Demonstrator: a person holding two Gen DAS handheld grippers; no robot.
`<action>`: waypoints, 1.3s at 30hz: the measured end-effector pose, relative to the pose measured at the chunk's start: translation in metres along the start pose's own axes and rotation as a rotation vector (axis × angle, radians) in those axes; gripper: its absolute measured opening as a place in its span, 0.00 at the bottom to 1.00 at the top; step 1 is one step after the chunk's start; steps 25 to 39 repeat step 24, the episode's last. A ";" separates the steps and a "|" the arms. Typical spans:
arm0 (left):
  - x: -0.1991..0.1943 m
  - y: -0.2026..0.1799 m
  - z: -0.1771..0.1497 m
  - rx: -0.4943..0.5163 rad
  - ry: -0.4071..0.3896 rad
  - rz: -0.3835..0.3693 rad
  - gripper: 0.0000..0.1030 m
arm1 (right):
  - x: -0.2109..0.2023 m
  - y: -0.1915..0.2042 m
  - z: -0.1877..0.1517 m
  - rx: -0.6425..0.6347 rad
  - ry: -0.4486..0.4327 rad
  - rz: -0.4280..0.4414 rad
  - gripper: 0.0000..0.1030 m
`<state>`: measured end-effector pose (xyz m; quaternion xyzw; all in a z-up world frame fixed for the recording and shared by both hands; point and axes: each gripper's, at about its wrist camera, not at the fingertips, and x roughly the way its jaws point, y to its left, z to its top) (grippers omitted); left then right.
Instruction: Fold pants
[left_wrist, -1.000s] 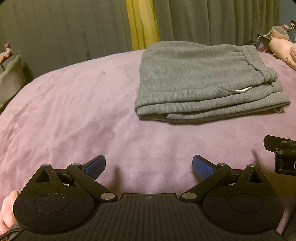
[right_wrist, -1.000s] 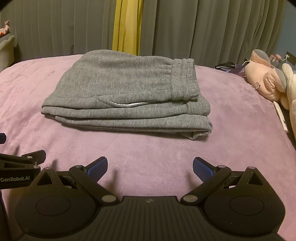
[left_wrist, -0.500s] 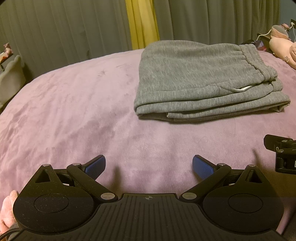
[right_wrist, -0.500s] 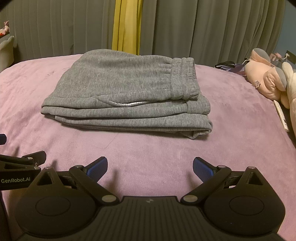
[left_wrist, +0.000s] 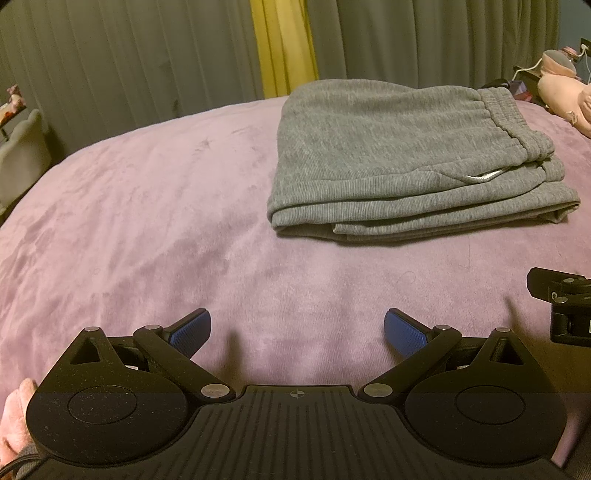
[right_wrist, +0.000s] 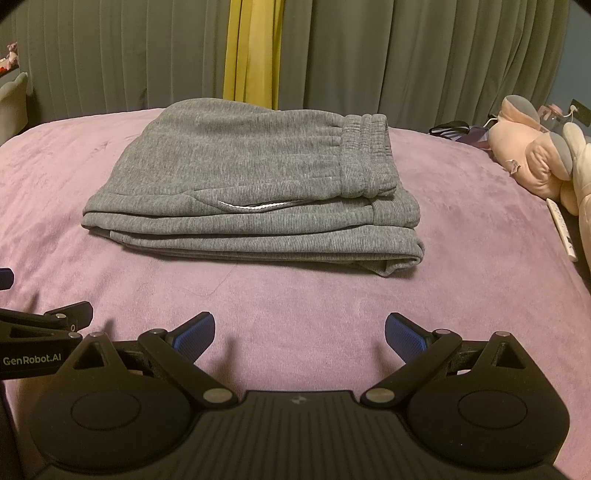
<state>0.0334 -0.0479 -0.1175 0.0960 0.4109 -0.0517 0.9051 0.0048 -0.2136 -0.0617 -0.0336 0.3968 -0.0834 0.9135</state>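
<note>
Left wrist view first: nearest to me the left gripper (left_wrist: 297, 328) hangs low over the bed (left_wrist: 147, 221), its blue pads spread wide with nothing between them. The right gripper (right_wrist: 300, 330) sits alongside it, just as wide and just as empty; its black linkage pokes into the left camera's right edge.

Beyond both, past a bare strip of purple plush cover, lie the grey pants (right_wrist: 251, 199). They rest flat on the bed as a layered rectangle, elastic waistband (right_wrist: 367, 155) on top toward the right, a pale drawstring or pocket edge peeking out of the front. To my eye the folding looks finished or nearly so.

The fabric is thick ribbed fleece, so I'd expect it to be soft, floppy and fairly light, not slippery on this cover. A single pinch would likely lift only the top layer; the rolled fold along the left side or the whole stack at a near corner seems the safer hold.

There is plenty of free bed left of the stack. On the right a pink plush toy (right_wrist: 532, 158) and a remote (right_wrist: 561, 229) crowd the edge. Grey curtains (right_wrist: 406, 55) with a yellow strip hang behind.
</note>
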 end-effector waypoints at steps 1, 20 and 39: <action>0.000 0.000 0.000 0.000 0.000 0.000 1.00 | 0.000 0.000 0.000 -0.001 0.000 -0.001 0.96; -0.006 0.000 -0.002 0.013 -0.068 -0.006 1.00 | -0.001 0.002 0.000 -0.002 0.000 -0.004 0.96; -0.007 0.000 -0.001 0.016 -0.070 -0.021 1.00 | -0.001 0.002 0.000 -0.001 0.001 -0.003 0.96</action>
